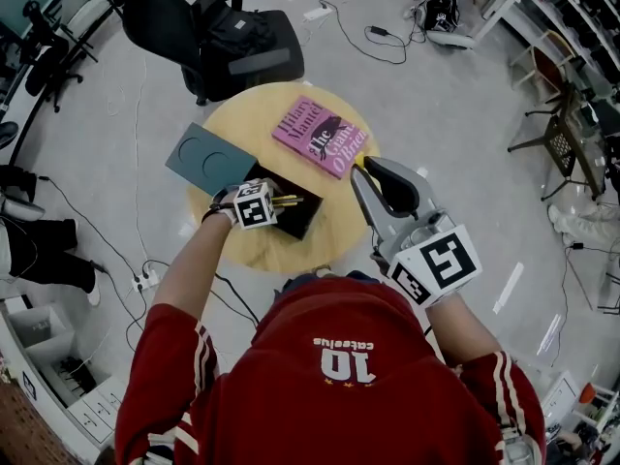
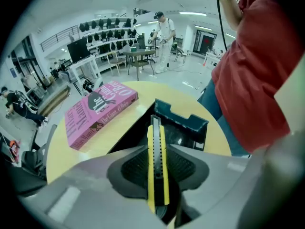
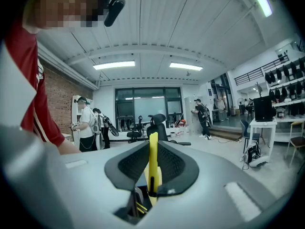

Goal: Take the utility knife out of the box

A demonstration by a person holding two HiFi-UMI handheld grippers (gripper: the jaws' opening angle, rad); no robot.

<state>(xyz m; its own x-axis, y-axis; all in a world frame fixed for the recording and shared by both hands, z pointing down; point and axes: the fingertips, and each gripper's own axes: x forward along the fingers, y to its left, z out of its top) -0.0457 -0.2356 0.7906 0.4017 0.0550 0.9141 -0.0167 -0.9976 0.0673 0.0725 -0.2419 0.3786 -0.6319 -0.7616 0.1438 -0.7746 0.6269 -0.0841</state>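
My left gripper points steeply down over the open black box on the round wooden table. It is shut on a yellow and black utility knife, whose tip points toward the box's far wall. In the head view this gripper hovers over the box near the table's middle. My right gripper is held level above the table's right edge. It is shut on a slim yellow object that stands up between the pads; what this object is I cannot tell.
A pink book lies at the far side of the table. A dark teal lid rests on its left edge. A black office chair stands beyond the table. Cables and a power strip lie on the floor; people stand far off.
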